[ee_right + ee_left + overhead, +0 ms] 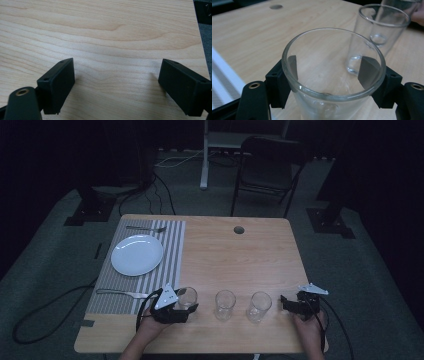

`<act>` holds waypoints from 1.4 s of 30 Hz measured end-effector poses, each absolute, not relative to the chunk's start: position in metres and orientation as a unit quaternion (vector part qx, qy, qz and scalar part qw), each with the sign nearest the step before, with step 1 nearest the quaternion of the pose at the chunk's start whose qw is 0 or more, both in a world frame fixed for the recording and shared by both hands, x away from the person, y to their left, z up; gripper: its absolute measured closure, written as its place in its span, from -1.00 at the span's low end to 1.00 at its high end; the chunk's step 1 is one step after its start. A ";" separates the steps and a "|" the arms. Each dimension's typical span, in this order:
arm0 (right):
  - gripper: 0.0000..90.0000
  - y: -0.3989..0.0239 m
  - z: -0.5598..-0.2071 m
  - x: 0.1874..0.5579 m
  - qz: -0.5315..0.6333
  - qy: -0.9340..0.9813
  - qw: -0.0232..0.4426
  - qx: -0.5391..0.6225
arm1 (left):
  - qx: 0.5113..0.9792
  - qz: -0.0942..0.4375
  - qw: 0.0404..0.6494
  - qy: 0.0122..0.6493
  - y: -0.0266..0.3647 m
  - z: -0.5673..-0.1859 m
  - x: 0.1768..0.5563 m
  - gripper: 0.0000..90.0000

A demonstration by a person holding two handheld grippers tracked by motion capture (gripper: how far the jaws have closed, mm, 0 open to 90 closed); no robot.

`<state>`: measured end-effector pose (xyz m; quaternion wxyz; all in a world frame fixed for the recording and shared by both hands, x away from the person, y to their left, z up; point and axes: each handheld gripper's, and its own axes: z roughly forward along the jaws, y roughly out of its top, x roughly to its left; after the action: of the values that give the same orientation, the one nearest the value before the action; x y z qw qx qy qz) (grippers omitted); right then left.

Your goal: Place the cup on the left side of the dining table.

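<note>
Wooden bench top (240, 255), pale and rectangular, carrying a half-laid place setting. At the left edge: grey striped placemat (172, 245) with round white plate (137, 254) on it, metal fork (146, 228) toward the far edge, metal knife (120, 294) toward the near edge. Along the near edge, three clear drinking glasses in a row. Leftmost clear glass (332, 75) standing upright just beside the placemat, with the left gripper (176, 306) around it, jaws on both sides of the glass wall, apparently touching. Middle clear glass (225, 304) and right clear glass (259, 306) untouched, standing free. Right gripper (117, 82) near the right edge, resting low over bare wood, jaws wide, holding nothing. Judged so: plate and cutlery already placed, one glass taken hold of but not yet lifted; probably to be carried to the placemat.
</note>
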<state>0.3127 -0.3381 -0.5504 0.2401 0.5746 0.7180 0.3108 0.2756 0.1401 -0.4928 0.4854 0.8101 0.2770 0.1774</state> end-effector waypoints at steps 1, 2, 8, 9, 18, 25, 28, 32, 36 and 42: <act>-0.70 -0.338 -0.550 0.313 0.311 0.718 0.240 0.575 | 0.807 0.180 0.489 0.277 0.142 -0.491 0.275 -0.35; -0.71 -0.338 -0.550 0.313 0.311 0.718 0.240 0.575 | 0.803 0.180 0.494 0.281 0.144 -0.491 0.275 -0.35; -0.70 -0.338 -0.550 0.313 0.311 0.718 0.240 0.575 | 0.795 0.199 0.490 0.297 0.152 -0.485 0.277 -0.35; -0.70 -0.338 -0.550 0.313 0.311 0.718 0.240 0.575 | 0.791 0.204 0.492 0.301 0.154 -0.484 0.278 -0.35; -0.70 -0.338 -0.550 0.313 0.311 0.718 0.240 0.575 | 0.761 0.258 0.489 0.340 0.174 -0.475 0.289 -0.35; -0.70 -0.338 -0.550 0.313 0.311 0.718 0.240 0.575 | 0.737 0.274 0.477 0.392 0.190 -0.470 0.309 -0.35; -0.70 -0.338 -0.550 0.313 0.311 0.718 0.240 0.575 | 0.728 0.276 0.475 0.410 0.197 -0.468 0.317 -0.35; -0.70 -0.338 -0.550 0.313 0.311 0.718 0.240 0.575 | 0.724 0.276 0.473 0.419 0.201 -0.469 0.326 -0.35; -0.70 -0.338 -0.550 0.313 0.311 0.718 0.240 0.575 | 0.720 0.276 0.469 0.429 0.202 -0.475 0.335 -0.35; -0.70 -0.338 -0.550 0.313 0.311 0.718 0.240 0.575 | 0.725 0.274 0.457 0.436 0.205 -0.481 0.349 -0.35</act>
<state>0.3127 -0.3381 -0.5504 0.2403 0.5747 0.7178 0.3110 0.3489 0.2048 -0.4812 0.4570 0.7251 0.4360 0.2743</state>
